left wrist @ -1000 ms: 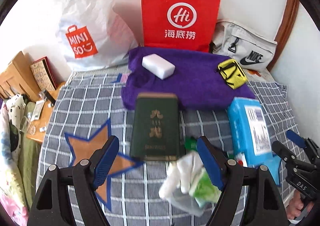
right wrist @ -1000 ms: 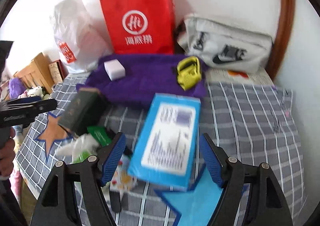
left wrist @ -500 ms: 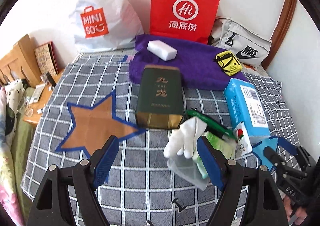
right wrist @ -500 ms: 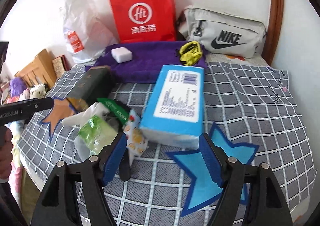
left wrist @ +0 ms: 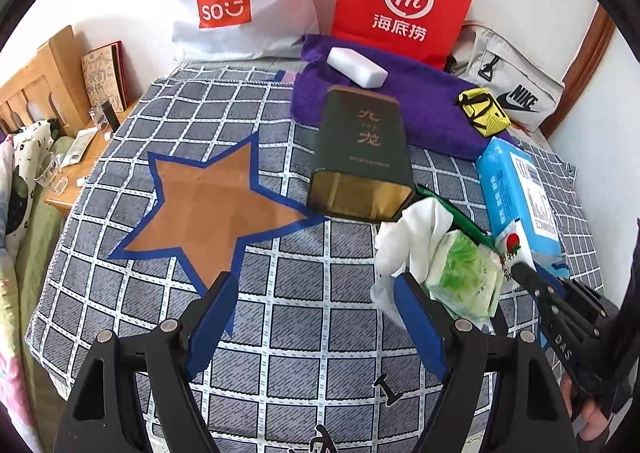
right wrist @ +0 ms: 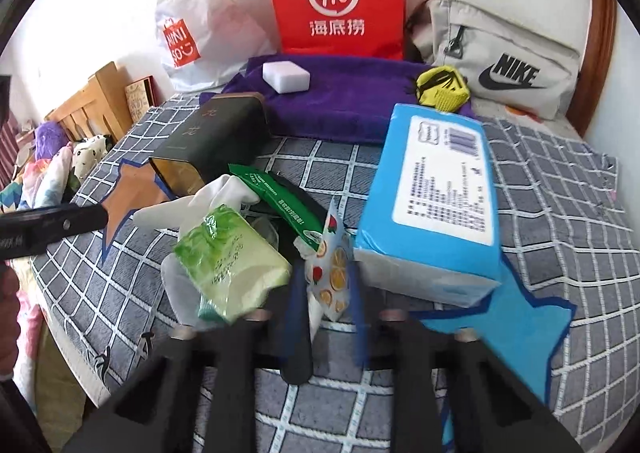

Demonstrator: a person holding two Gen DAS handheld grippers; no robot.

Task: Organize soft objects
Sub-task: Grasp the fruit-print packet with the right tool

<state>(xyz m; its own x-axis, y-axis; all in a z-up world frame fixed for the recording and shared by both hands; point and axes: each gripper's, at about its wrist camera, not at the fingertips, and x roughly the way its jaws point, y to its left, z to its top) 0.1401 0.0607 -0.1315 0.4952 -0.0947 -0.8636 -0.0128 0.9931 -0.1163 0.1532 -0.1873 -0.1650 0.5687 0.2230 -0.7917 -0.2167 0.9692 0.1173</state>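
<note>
A grey checked blanket (left wrist: 120, 293) is being used as the working surface, spread before a white wall, with a brown star (left wrist: 216, 209) and a blue star (right wrist: 516, 321) marked on it. The pile of soft things is lying just right of the brown star: a white glove (left wrist: 412, 237), a green-wrapped tissue pack (right wrist: 232, 257), a green sachet (right wrist: 280, 205) and a small fruit-printed packet (right wrist: 332, 273). A dark green tin (left wrist: 360, 149) is lying touching the pile on its far side, and a blue tissue pack (right wrist: 436, 197) is resting beside it, partly over the blue star. Beyond the tin, a purple towel (left wrist: 432, 109) is carrying a white sponge (left wrist: 356, 67) and a yellow pouch (left wrist: 484, 113).

The left tongs (left wrist: 316, 329) are being held wide apart over the blanket, nothing between them. The right tongs (right wrist: 326, 317) have just been closing, and the lower end of the fruit-printed packet is being pinched between them.
</note>
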